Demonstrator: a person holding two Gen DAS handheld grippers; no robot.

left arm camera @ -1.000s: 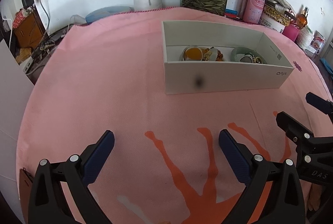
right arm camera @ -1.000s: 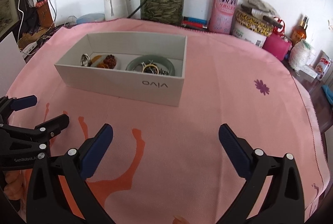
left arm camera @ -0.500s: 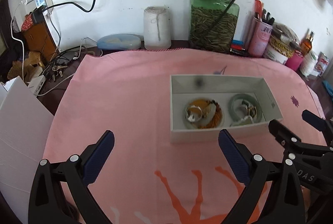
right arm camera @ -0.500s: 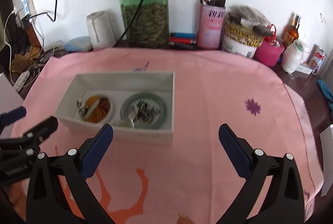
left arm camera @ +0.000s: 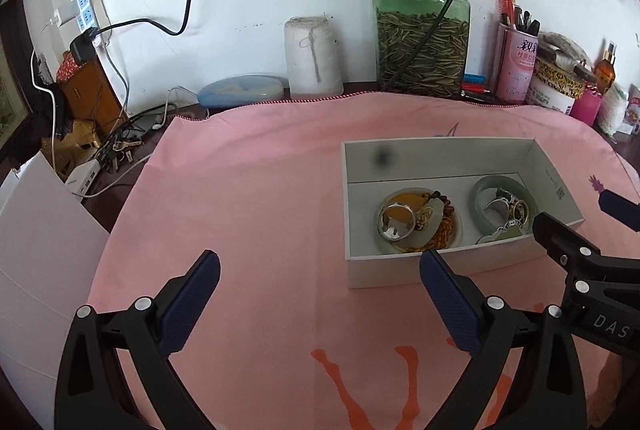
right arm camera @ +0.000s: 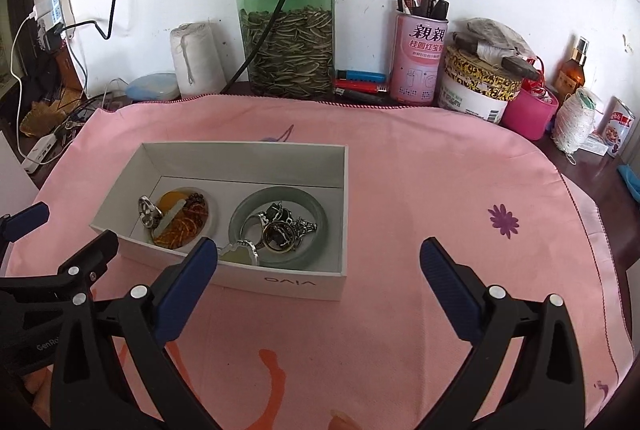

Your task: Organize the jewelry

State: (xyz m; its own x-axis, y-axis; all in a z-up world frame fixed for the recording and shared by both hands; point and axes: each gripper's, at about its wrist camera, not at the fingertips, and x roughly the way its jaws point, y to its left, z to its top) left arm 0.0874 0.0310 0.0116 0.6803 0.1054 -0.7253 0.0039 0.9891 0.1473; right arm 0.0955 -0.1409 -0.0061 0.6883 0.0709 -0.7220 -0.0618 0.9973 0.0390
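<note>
A white cardboard box (left arm camera: 440, 158) (right arm camera: 240, 162) sits on the pink cloth (left arm camera: 248, 198) (right arm camera: 420, 190). Inside lie a pale bangle with orange and bead pieces and a silver ring (left arm camera: 394, 222) (right arm camera: 149, 212), and a green jade bangle (left arm camera: 480, 204) (right arm camera: 316, 208) around several metal rings and a small pendant. My left gripper (left arm camera: 320, 290) hovers open in front of the box's left end, nothing between its fingers. My right gripper (right arm camera: 318, 278) hovers open above the box's near right corner, also holding nothing. Each gripper shows at the edge of the other's view.
Along the wall stand a green glass jar of seeds (right arm camera: 288, 38), a white thread spool (right arm camera: 196, 58), a pink pen can (right arm camera: 418, 58), tins, a pink cup and bottles. Cables and a power strip (left arm camera: 80, 2) crowd the left; a white board (left arm camera: 36, 250) leans there.
Both grippers have risen and tilted downward over the second, so the box's inside now shows from above. Jaws stay open. The jewelry in the box has not moved.
</note>
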